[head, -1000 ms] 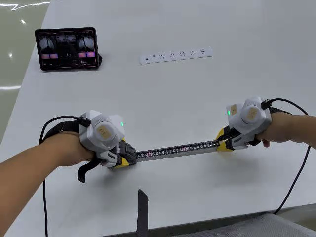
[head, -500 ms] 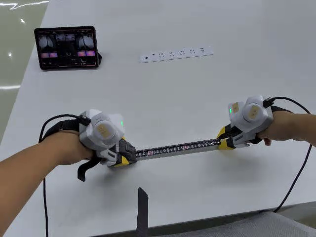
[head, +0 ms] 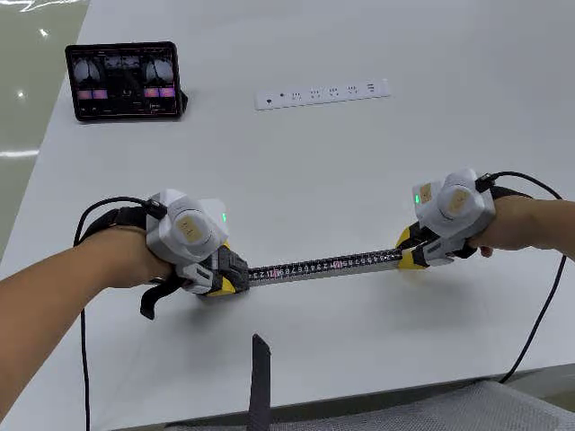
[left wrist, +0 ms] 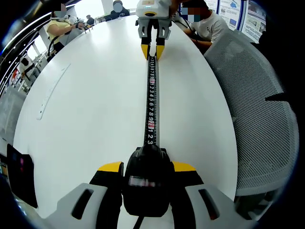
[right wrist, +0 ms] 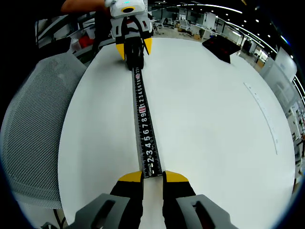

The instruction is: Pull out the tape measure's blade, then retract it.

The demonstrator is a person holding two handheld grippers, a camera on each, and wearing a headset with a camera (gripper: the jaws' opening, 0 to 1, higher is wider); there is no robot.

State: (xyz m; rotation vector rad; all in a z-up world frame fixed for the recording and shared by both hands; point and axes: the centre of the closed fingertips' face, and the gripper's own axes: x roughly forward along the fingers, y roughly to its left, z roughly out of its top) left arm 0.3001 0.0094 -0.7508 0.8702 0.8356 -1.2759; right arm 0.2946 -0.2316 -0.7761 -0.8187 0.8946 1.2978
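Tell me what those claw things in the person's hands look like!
The left claw and right claw match. Each has a rounded white-grey body with a pale round badge and a tiny green light on top, and dark jaws with yellow tips. A black cable trails from each one. The person's forearms are bare.

Tape blade: blk, wht numerals, red marks. Tape case: blk. Left tool, right tool: grey-wht, yellow tips. Desk: plain wht.
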